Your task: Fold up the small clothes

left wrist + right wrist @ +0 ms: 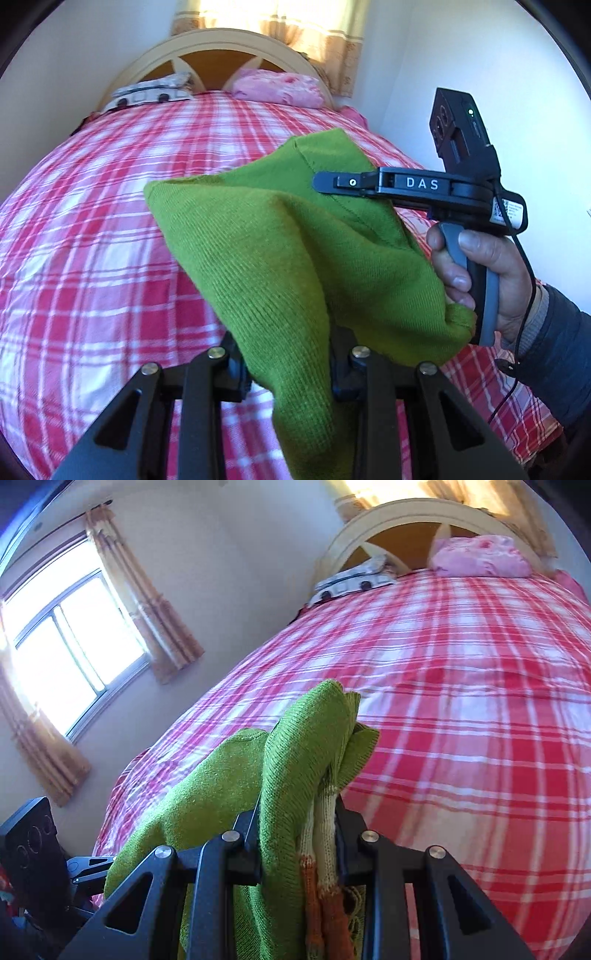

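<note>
A green knit garment (266,251) hangs in the air above the bed, stretched between both grippers. In the left wrist view my left gripper (291,350) is shut on its near edge, and the cloth drapes down over the jaws. A hand (480,269) holds my right gripper (332,183) at the right, level and shut on the garment's far edge. In the right wrist view the right gripper (295,823) clamps several bunched layers of the green garment (295,746), with cream and orange striped trim between the pads. The left gripper (88,866) shows at the lower left.
Below lies a bed with a red and white plaid sheet (92,240) (461,701). A pink pillow (277,86) and a patterned white pillow (151,92) rest against the arched headboard (221,40). A curtained window (66,642) is at the left, and a white wall at the right.
</note>
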A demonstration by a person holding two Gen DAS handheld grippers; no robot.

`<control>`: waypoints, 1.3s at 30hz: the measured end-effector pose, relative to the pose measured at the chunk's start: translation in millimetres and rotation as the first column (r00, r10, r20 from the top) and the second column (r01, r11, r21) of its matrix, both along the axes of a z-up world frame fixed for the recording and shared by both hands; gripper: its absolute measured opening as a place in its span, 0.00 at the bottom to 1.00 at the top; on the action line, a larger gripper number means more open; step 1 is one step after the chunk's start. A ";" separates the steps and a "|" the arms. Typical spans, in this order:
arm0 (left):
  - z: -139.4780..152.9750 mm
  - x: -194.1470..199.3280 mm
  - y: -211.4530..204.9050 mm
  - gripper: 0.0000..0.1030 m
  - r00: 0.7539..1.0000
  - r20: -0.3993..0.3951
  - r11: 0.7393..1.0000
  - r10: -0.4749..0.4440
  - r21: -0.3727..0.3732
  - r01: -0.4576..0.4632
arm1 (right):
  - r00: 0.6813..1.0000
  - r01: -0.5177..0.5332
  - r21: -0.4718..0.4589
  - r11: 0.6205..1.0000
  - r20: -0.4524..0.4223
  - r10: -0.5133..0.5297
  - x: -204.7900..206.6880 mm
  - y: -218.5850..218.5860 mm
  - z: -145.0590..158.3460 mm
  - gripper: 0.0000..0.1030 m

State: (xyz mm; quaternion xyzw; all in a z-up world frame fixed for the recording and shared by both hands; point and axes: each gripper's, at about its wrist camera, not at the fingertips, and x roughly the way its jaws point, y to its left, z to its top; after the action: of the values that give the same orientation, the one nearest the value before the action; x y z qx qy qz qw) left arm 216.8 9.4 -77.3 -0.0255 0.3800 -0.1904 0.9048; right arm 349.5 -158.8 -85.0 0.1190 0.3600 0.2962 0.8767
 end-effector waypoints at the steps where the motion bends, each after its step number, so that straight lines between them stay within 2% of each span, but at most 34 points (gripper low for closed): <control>1: 0.8 -2.0 6.3 0.30 1.000 0.004 1.000 0.012 0.002 -0.012 | 1.000 -0.014 0.004 1.000 0.002 0.013 0.4 10.8 0.8 0.28; 15: 1.6 -33.8 86.0 0.30 0.980 0.004 0.980 0.199 0.015 -0.199 | 0.985 -0.171 0.051 0.984 -0.015 0.171 8.0 119.3 -6.7 0.28; 28: -8.0 -68.3 132.9 0.30 0.957 0.002 0.957 0.288 0.000 -0.288 | 0.964 -0.263 0.036 0.964 -0.031 0.264 2.2 193.3 -16.7 0.28; 39: -15.4 -86.2 155.8 0.30 0.943 -0.010 0.943 0.332 0.007 -0.332 | 0.944 -0.323 0.036 0.946 -0.063 0.325 0.3 229.3 -31.3 0.28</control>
State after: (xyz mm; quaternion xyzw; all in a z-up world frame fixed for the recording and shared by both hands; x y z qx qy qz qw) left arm 130.6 165.2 -92.7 -0.0878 0.3758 -0.0340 0.9219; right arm 349.8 70.5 -116.4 0.0795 0.4006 0.4365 0.8017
